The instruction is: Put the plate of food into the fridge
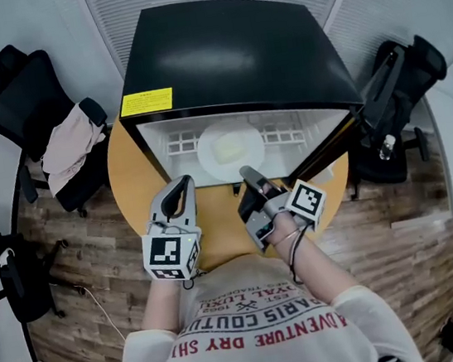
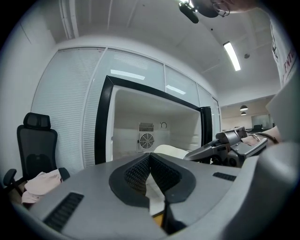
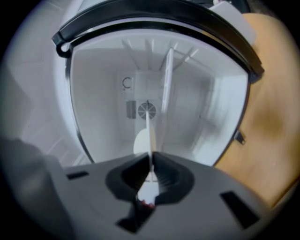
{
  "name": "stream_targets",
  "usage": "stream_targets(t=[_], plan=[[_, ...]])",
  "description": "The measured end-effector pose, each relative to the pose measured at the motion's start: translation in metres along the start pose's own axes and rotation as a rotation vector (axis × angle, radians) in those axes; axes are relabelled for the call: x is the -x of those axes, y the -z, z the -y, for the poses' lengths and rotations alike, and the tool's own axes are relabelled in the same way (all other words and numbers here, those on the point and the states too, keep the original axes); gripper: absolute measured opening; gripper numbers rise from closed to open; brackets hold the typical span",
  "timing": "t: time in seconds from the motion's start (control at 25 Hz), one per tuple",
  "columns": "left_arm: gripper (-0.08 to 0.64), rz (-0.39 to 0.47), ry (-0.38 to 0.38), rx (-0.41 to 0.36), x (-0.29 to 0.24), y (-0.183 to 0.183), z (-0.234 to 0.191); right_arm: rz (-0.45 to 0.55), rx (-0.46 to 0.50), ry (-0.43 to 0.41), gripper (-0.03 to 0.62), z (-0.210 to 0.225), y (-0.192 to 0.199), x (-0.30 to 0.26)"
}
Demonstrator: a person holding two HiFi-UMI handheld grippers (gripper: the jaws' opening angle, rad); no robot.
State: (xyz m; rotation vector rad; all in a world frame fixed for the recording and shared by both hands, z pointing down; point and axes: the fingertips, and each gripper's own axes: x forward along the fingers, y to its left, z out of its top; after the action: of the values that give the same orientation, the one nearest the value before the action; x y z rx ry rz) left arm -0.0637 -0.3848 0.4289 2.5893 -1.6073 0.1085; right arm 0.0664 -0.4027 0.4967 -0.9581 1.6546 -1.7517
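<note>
So the fridge [image 1: 226, 59] sits on the round wooden worktop [image 1: 126, 182] with its door [image 1: 345, 130] swung out to the fridge's right side, and the plate [image 1: 231, 150] is just inside the fridge's opening, near the front and about centred. The pale food [image 1: 228, 147] sits in the middle of it.

The right tongs [image 1: 247, 173] are clamped on the plate's near rim. From that gripper's own view the plate shows edge-on as a thin white line pinched between the pads, running straight from the tongs toward the fan on the fridge's back wall. So the plate lies dead ahead of the right tongs, deeper into the fridge, and the push line is lined up with the cavity. I honestly can't tell if the plate's weight is on the fridge floor yet or just hanging from the grip.

The left tongs [image 1: 183, 184] are closed together with nothing in them, hovering just outside the fridge's front edge toward its left wall, beside the plate but not touching it.

My guess is the right hand does it all from here: slide in a bit further, set it flat, then let go. The left only matters for the door
</note>
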Motion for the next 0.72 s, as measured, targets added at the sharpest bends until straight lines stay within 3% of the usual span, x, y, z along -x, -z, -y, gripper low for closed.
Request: stream_targets(t=[0.72], plan=[[0.029,-0.038,-0.012,-0.001,-0.026,0.010,0.005,0.034,-0.038,0.011,0.059,0.011,-0.034,-0.027]])
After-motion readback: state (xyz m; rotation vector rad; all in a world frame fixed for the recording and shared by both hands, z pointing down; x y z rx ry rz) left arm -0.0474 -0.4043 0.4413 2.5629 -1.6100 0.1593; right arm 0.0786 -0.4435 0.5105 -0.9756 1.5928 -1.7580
